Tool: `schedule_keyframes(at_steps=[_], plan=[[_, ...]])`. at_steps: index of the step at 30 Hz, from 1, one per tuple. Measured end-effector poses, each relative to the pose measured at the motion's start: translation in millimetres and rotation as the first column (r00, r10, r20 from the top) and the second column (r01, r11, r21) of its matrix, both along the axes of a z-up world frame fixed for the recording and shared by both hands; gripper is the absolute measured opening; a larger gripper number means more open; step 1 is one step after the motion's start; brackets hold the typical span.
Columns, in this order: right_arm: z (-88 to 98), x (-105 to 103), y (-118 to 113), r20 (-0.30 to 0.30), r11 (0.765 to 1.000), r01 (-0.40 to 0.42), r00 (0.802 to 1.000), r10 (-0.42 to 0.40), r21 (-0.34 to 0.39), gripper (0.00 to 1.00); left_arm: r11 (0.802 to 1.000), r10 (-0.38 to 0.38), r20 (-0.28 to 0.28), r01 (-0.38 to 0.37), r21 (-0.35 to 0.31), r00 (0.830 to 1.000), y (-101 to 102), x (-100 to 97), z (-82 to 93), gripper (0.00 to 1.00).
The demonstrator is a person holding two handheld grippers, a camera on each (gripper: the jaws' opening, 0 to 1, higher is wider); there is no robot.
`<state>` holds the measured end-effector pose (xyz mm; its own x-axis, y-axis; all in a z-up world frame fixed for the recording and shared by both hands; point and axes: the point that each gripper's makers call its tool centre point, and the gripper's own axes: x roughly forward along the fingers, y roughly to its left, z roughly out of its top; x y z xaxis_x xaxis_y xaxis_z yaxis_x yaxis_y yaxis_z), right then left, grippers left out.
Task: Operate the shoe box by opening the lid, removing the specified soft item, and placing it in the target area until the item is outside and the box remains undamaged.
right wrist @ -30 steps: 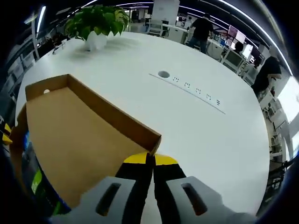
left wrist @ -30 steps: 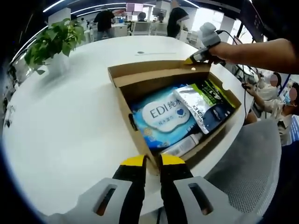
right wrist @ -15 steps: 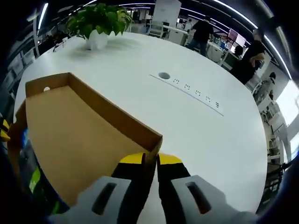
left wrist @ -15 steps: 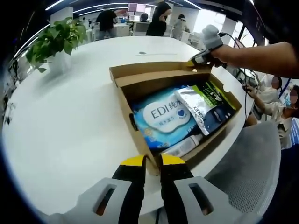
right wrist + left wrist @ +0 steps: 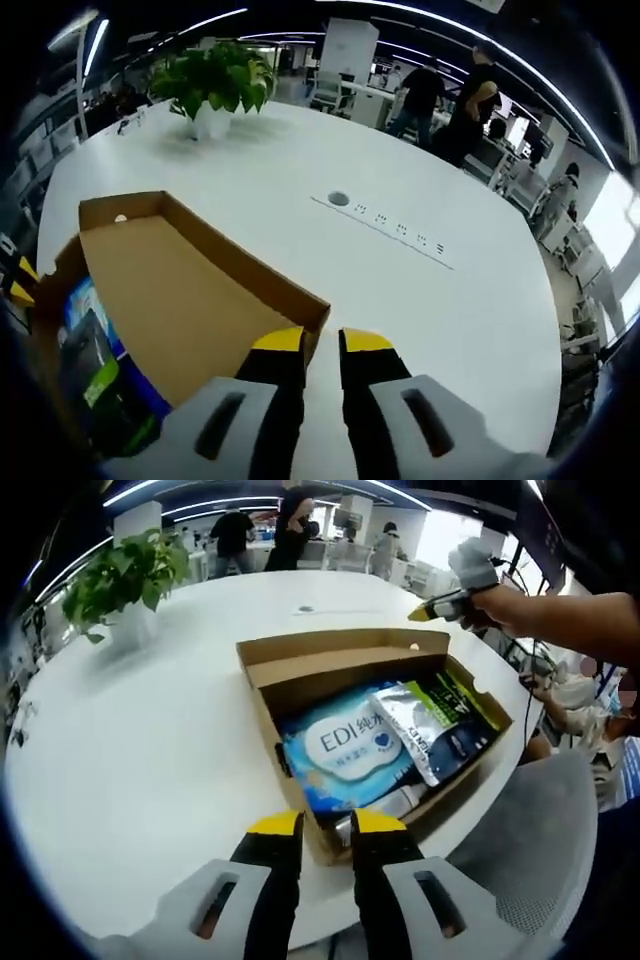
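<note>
Left gripper [image 5: 326, 825] jaws parted, at the near corner of the shoe box [image 5: 300, 792], possibly not touching it. Brown cardboard box sits open on the white table [image 5: 150, 760], near its edge, lid [image 5: 170, 300] folded back. Inside: blue wipes pack [image 5: 345, 745], silver pouch [image 5: 420, 725]. Right gripper [image 5: 320, 342] jaws apart just past the lid's corner, holding nothing. Potted plant [image 5: 120, 575] beyond.

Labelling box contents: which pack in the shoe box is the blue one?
The wipes pack marked EDI, lying left of the silver pouch in the shoe box; it alone is light blue with a white label.
</note>
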<state>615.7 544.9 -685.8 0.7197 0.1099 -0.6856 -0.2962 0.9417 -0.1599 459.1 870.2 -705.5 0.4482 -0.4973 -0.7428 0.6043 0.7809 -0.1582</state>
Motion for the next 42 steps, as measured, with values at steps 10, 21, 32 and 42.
schedule_keyframes(at_steps=[10,21,32,42], plan=[[19.6,-30.3,16.0,0.040,1.000,-0.021,0.999,0.020,0.008,0.08,0.999,-0.011,0.059,0.014,-0.038,0.998,-10.2,2.2,23.1,0.17],[16.0,-65.3,31.5,0.035,0.999,-0.032,0.999,0.032,0.004,0.06,0.994,-0.067,0.062,0.072,-0.081,0.996,-27.9,-8.2,24.9,0.20],[8.8,-91.4,40.9,0.012,0.999,-0.032,0.999,0.031,0.010,0.05,0.989,-0.099,0.047,0.103,-0.101,0.994,-37.2,-11.3,23.7,0.20],[-1.2,-110.5,52.8,-0.019,0.999,-0.044,0.999,0.045,0.028,0.05,0.984,-0.129,0.009,0.129,-0.122,0.992,-50.2,-15.2,13.0,0.19]])
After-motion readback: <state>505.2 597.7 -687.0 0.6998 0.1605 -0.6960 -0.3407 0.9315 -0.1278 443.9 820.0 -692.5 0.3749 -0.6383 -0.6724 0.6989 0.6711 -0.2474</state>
